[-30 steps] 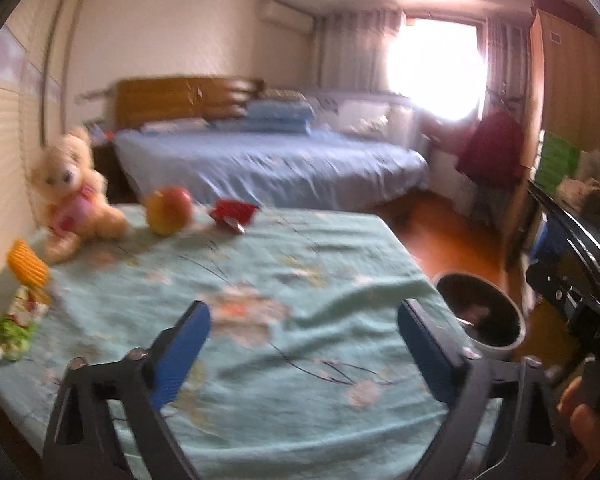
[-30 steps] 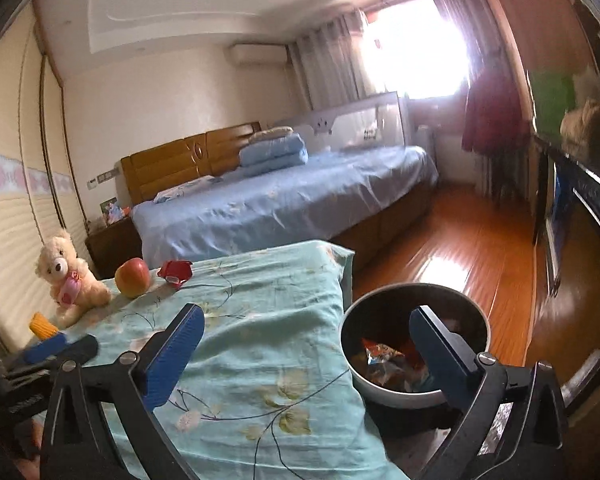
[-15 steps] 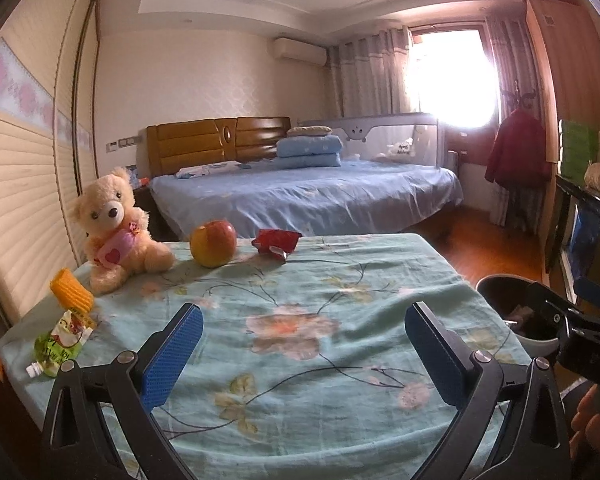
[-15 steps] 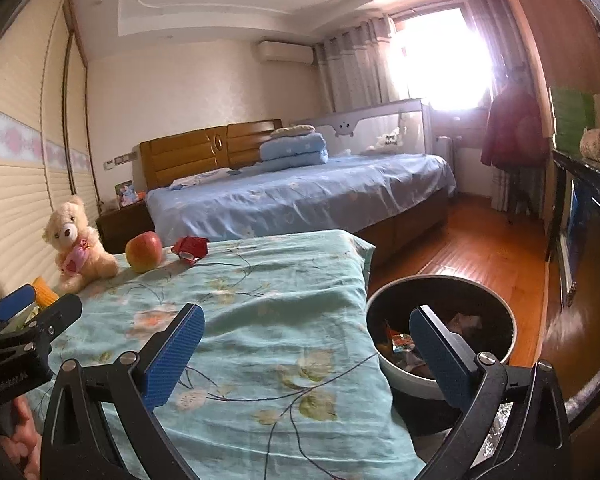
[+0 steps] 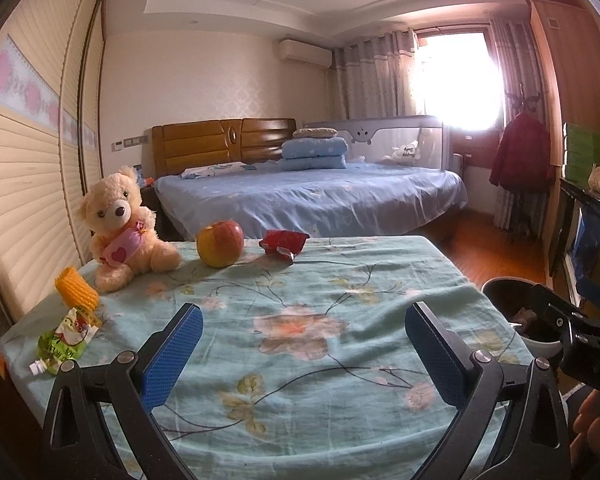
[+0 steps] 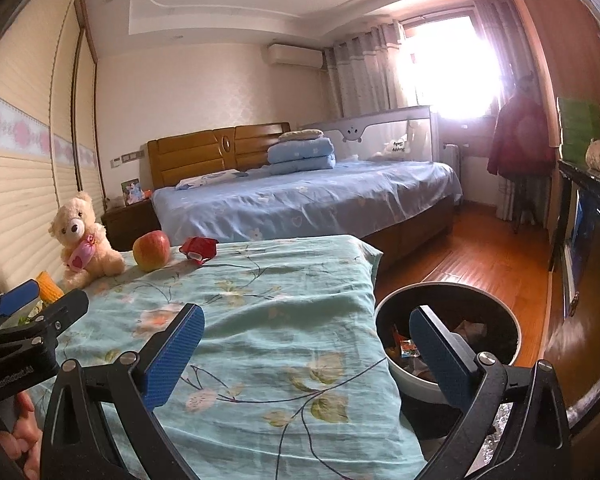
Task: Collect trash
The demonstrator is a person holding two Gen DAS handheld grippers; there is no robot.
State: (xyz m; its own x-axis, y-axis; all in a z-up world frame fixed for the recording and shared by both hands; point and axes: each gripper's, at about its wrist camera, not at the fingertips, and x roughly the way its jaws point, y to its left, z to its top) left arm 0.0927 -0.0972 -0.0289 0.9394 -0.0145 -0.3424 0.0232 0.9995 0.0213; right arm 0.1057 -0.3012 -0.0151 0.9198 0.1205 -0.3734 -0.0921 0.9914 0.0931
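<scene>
A red crumpled wrapper [image 5: 283,241] [image 6: 199,247] lies at the far end of the table next to an apple [image 5: 220,243] [image 6: 151,245]. A green juice pouch [image 5: 62,340] and a yellow foam net [image 5: 76,293] lie at the table's left edge. A black bin [image 6: 448,332] [image 5: 512,312] with wrappers inside stands on the floor right of the table. My left gripper [image 5: 302,350] is open over the near middle of the table, empty. My right gripper [image 6: 306,354] is open above the table's right edge and the bin, empty.
A teddy bear [image 5: 122,226] sits at the table's far left. The table carries a teal flowered cloth [image 5: 300,292]. Beyond it stands a bed [image 5: 308,196] with blue sheets. A dark cabinet [image 6: 588,240] lines the right wall, with wooden floor [image 6: 472,248] between.
Both grippers have tilted upward and drawn back a little, so more of the room and ceiling shows. Both stay open and empty. Objects on the table have not moved.
</scene>
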